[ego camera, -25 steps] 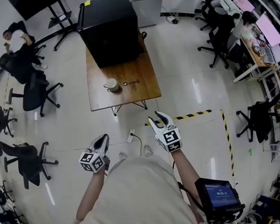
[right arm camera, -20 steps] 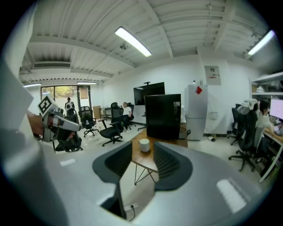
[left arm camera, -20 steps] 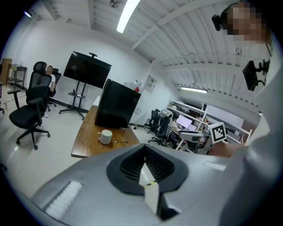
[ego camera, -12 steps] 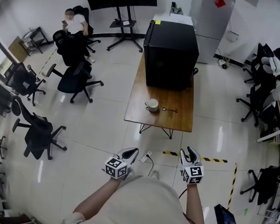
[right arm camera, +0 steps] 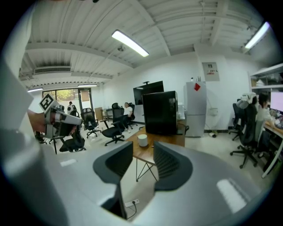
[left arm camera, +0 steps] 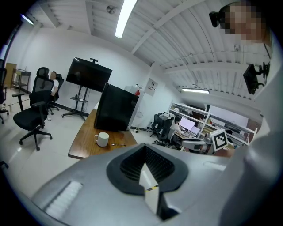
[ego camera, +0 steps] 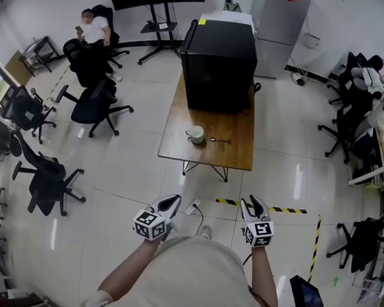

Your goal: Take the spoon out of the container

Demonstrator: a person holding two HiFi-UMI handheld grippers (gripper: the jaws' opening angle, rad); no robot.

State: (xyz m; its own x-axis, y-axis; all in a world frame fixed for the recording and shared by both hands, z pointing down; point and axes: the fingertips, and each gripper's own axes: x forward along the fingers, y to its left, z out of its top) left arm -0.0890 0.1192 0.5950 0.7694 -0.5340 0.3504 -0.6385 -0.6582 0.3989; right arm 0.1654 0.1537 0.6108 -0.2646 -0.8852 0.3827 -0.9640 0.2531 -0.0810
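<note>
A white mug stands on the wooden table, far ahead of me. A small spoon lies flat on the tabletop just right of the mug, outside it. Both grippers hang close to the person's body, well short of the table. My left gripper is shut with nothing in it; the left gripper view shows the mug and spoon beyond its jaws. My right gripper has a gap between its jaws, which are closing on nothing; the mug shows past them.
A big black box fills the table's far end. Office chairs stand to the left, more chairs and desks to the right. A power strip with a cable and yellow-black floor tape lie between me and the table.
The head view has swung round to face the table squarely, then drifted slightly. Both grippers have come level in front of the body. Mug and spoon have not moved.
</note>
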